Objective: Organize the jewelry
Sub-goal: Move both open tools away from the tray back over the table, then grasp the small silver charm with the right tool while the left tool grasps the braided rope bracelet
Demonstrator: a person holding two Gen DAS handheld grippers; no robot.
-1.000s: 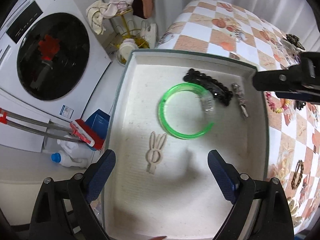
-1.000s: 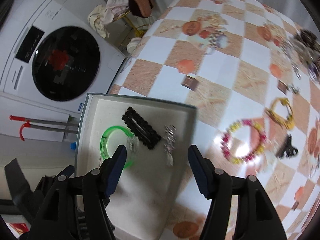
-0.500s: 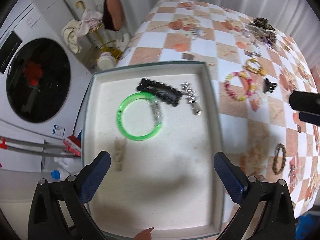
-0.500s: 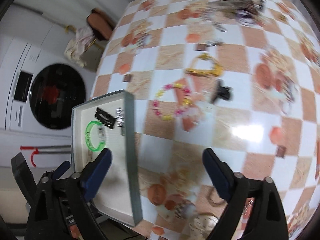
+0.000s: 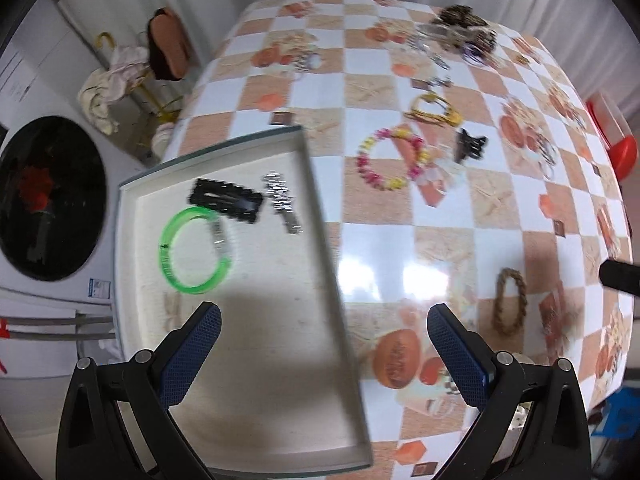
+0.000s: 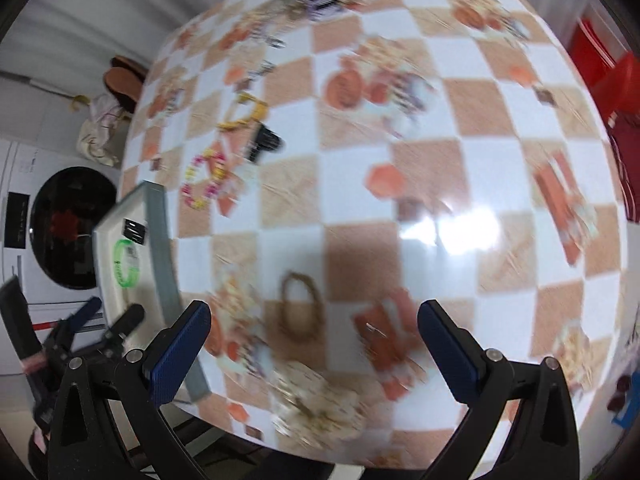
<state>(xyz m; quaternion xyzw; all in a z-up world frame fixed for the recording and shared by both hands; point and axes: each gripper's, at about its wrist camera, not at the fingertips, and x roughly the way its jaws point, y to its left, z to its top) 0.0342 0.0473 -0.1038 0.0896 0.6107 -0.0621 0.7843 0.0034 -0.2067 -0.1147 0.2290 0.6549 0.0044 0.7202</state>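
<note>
Jewelry lies partly in a shallow grey tray (image 5: 320, 216) at the table's left edge and partly loose on the checkered tablecloth (image 5: 380, 240). Nearest, the left gripper (image 5: 324, 340) hangs over the tray's right rim with its blue-padded fingers spread wide and nothing between them; the right gripper (image 6: 314, 344) is likewise spread and empty above a brown braided bracelet (image 6: 300, 308) on the cloth. Inside the tray, a green bangle (image 5: 192, 250) lies just in front of a black hair clip (image 5: 226, 200), with a silver clip (image 5: 282, 202) beside it. Farther out on the cloth sit a pink-and-yellow beaded bracelet (image 5: 390, 158), a black claw clip (image 5: 470, 146) and a yellow piece (image 5: 434, 110), then a blurred dark pile (image 5: 460, 28) near the far edge.
</note>
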